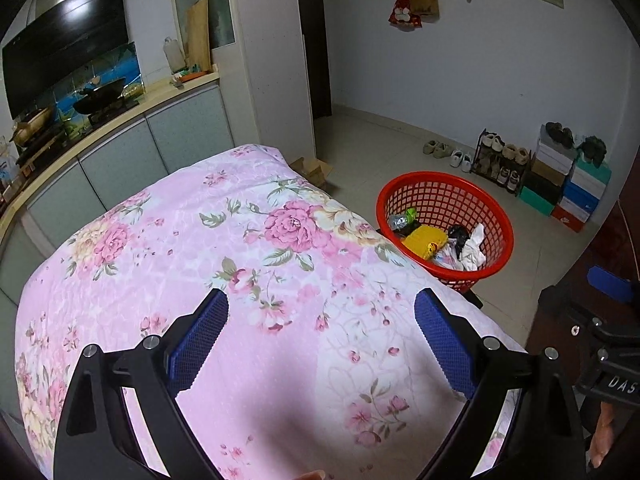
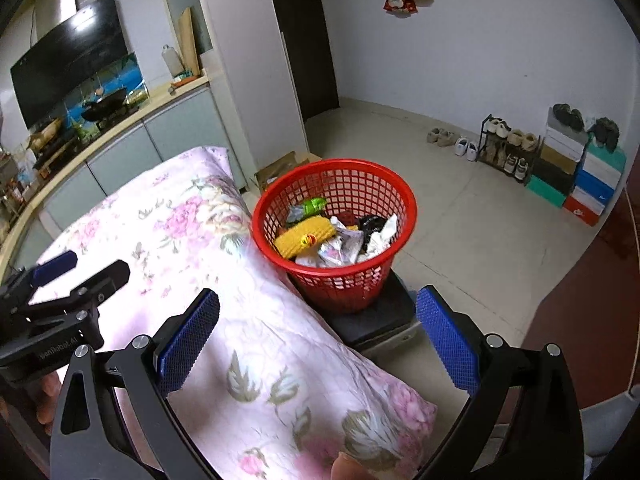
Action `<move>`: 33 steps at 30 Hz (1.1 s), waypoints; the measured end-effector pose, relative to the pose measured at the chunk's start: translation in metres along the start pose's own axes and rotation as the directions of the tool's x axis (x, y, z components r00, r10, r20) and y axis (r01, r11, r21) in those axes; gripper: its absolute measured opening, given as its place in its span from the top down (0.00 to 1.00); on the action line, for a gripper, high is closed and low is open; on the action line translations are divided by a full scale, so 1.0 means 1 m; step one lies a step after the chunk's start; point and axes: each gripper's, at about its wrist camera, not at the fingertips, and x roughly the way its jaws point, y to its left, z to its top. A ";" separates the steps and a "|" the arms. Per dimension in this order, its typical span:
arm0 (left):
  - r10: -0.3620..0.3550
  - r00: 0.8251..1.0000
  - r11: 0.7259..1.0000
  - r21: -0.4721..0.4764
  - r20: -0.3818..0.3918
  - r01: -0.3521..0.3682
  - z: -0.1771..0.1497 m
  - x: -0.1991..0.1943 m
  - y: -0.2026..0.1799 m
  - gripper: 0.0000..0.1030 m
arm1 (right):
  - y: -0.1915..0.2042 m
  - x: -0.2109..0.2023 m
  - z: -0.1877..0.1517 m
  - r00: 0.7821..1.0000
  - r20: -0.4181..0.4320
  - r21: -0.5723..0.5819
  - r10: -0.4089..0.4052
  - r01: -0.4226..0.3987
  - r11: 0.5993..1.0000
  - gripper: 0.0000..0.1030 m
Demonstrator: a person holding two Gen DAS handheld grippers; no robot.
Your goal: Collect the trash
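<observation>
A red mesh basket [image 1: 472, 184] [image 2: 360, 178] stands on a dark low stool [image 2: 374, 322] beside the table's right edge. Inside lie a yellow wrapper [image 2: 306, 236], a green packet [image 2: 314, 203], crumpled white paper [image 2: 382, 236] and a black scrap [image 1: 458, 234]. My left gripper [image 1: 322, 336] hovers open over the pink floral tablecloth [image 1: 192, 248] with nothing between its blue pads. My right gripper [image 2: 318, 336] is open too, above the table's right edge in front of the basket, and holds nothing. The right gripper [image 1: 608, 320] shows at the left wrist view's right edge; the left gripper [image 2: 60, 280] shows at the right wrist view's left.
A kitchen counter [image 1: 132, 116] with a wok and range hood runs along the left. A cardboard box [image 1: 314, 170] sits on the floor beyond the table. A shoe rack [image 1: 500, 160] and stacked shoeboxes [image 1: 572, 184] line the far wall. Bags [image 1: 414, 0] hang on the wall.
</observation>
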 end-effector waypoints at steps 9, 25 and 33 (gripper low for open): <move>0.002 1.000 1.000 0.012 -0.017 -0.002 -0.003 0.005 -0.012 0.12 | -0.007 -0.001 -0.006 1.000 -0.012 0.009 -0.003 0.003 1.000 0.07; -0.002 0.999 1.000 0.025 -0.040 0.003 -0.003 0.015 -0.023 0.12 | -0.015 0.006 -0.004 1.000 -0.020 0.021 -0.002 0.003 1.000 0.07; -0.006 0.999 0.999 0.039 -0.043 0.008 0.001 0.020 -0.027 0.12 | -0.022 0.009 -0.002 1.000 -0.021 0.044 -0.006 0.007 0.999 0.07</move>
